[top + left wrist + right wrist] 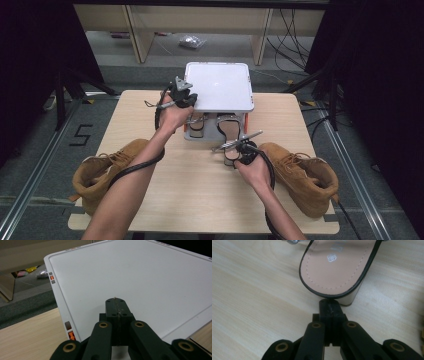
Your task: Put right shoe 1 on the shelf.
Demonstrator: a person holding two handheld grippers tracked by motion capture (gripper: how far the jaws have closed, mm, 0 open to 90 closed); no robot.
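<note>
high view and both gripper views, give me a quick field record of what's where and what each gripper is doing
surface: light wooden table
rack: small shoe rack with white flat top panel, at the table's far edge
under rack: tan sandal
left gripper: jaws shut, resting on the white panel near its left edge
right gripper: jaws shut, tips at the heel of a tan black-edged sandal, nothing held
boots: tan suede boot at left, second tan suede boot at right

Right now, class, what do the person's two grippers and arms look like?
Both grippers, left gripper and right gripper, are black with brass-coloured rivets on the linkage. Each carries a grey three-cornered plate and trails a thick black cable along the forearm. The forearms are bare, without sleeves.
</note>
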